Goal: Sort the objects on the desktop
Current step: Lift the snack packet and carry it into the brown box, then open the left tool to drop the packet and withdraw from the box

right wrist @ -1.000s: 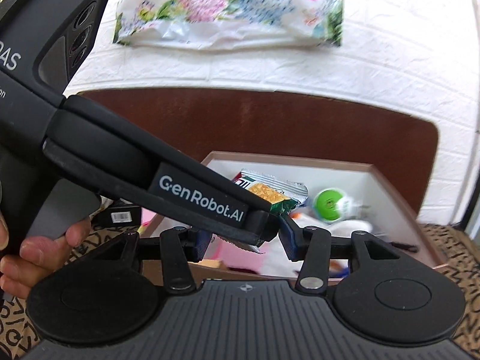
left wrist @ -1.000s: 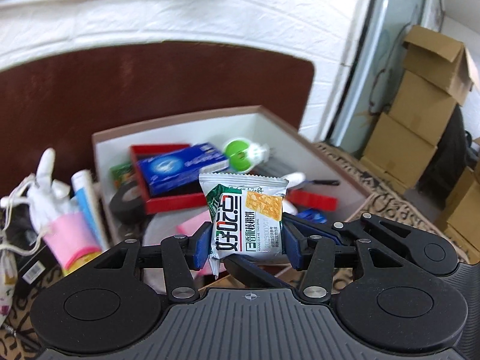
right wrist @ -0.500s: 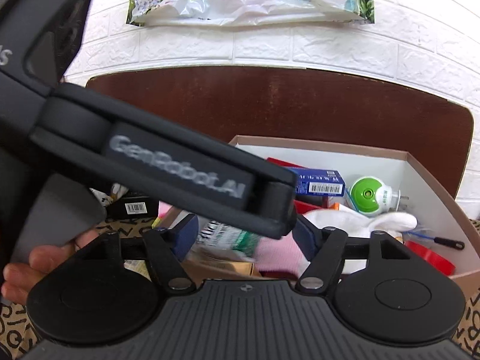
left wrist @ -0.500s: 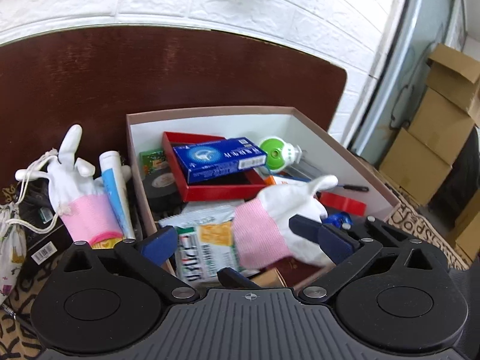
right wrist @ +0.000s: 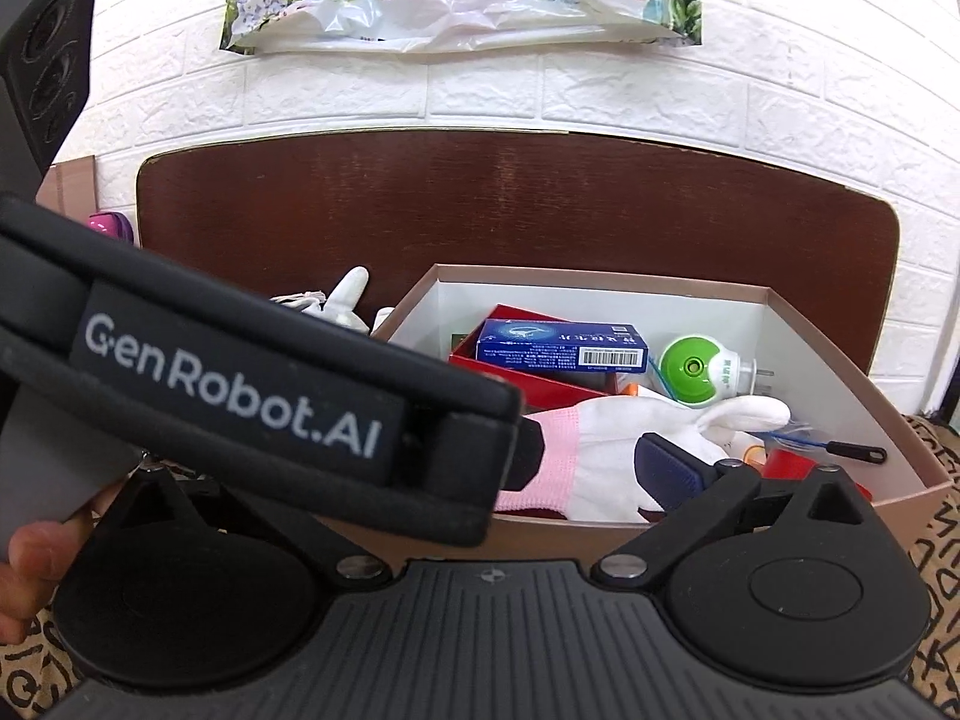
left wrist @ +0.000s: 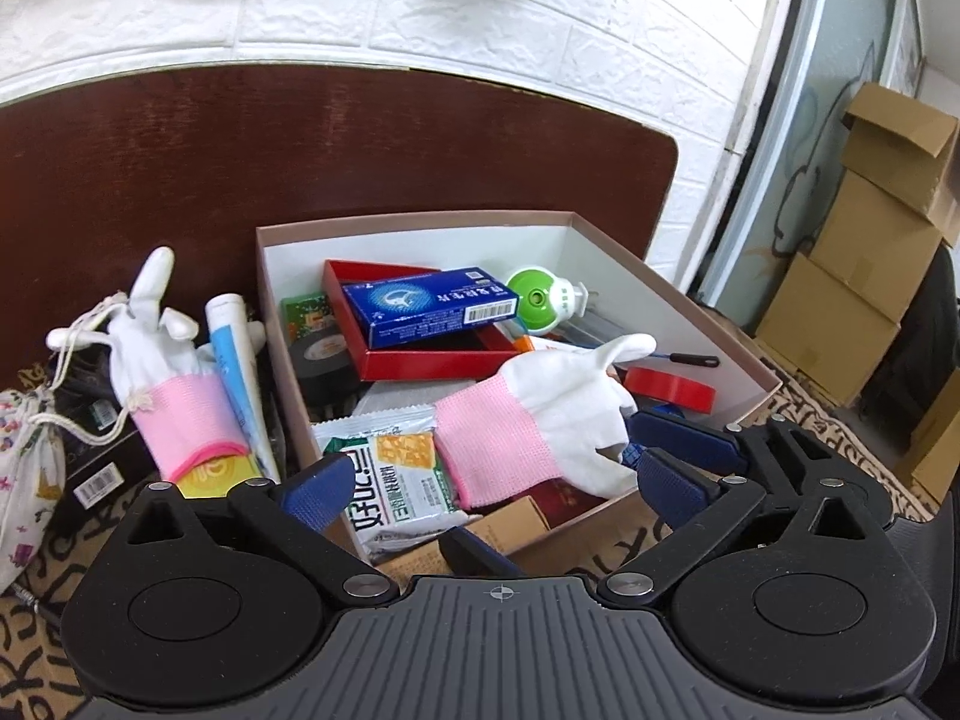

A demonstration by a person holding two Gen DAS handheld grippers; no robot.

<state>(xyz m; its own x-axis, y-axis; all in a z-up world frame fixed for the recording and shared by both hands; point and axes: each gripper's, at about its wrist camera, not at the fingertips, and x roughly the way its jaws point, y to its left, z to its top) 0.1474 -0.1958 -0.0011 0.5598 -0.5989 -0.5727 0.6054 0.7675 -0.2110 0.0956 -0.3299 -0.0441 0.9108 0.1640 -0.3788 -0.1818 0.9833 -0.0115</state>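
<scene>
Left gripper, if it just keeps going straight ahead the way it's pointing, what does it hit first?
Most likely the snack packet lying in the box, just ahead between the open left gripper fingers, with the glove right beside it. Depth is uncertain.

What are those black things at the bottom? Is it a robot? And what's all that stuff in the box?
No robot: a person holds two black grabbing tools, each carrying a camera looking forward. One picture is from the left gripper, the other from the right gripper, partly hidden behind the left tool. Both jaws stand open, holding nothing. The box holds a snack packet, a pink-cuffed glove, a blue carton on a red tray and tape. Another glove lies outside.
</scene>
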